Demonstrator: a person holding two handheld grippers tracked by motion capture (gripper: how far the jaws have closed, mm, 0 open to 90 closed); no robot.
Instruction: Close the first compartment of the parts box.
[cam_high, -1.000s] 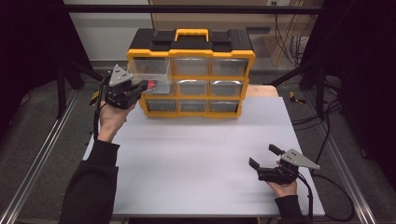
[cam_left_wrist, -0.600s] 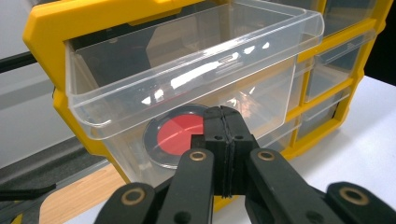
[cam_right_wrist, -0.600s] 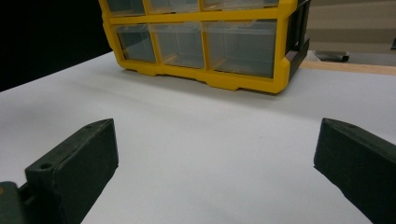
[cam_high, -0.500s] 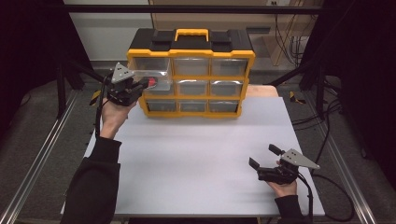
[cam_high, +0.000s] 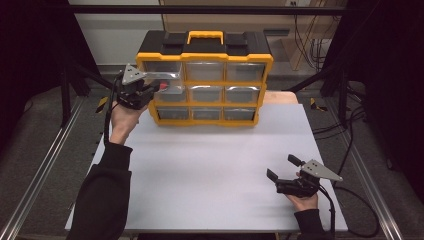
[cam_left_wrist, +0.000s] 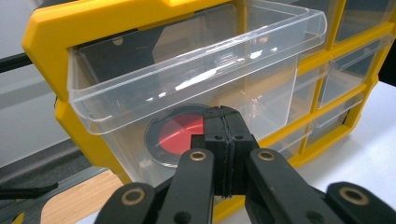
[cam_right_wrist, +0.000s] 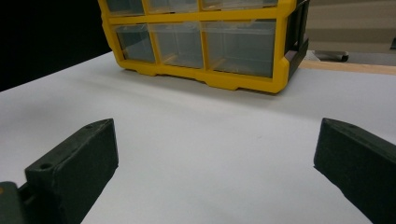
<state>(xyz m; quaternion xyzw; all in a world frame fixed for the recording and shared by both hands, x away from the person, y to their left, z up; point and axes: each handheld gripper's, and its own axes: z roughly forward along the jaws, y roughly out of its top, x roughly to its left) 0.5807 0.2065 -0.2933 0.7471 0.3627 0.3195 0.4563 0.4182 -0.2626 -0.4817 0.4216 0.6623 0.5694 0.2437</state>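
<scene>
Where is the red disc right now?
In the left gripper view, the red disc lies inside the pulled-out clear drawer of the yellow organizer, just behind the shut left claw.

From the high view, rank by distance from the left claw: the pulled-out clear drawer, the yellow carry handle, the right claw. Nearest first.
1. Clear drawer: top-left slot, right at the left claw.
2. Yellow carry handle: atop the organizer, centre.
3. Right claw: across the table, near-right corner.

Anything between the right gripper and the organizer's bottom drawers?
Nothing visible. The right gripper sits open near the table's front right corner, and bare white tabletop runs from its jaws to the yellow drawer organizer's bottom row. The left gripper works the pulled-out top-left drawer, off that line.
</scene>
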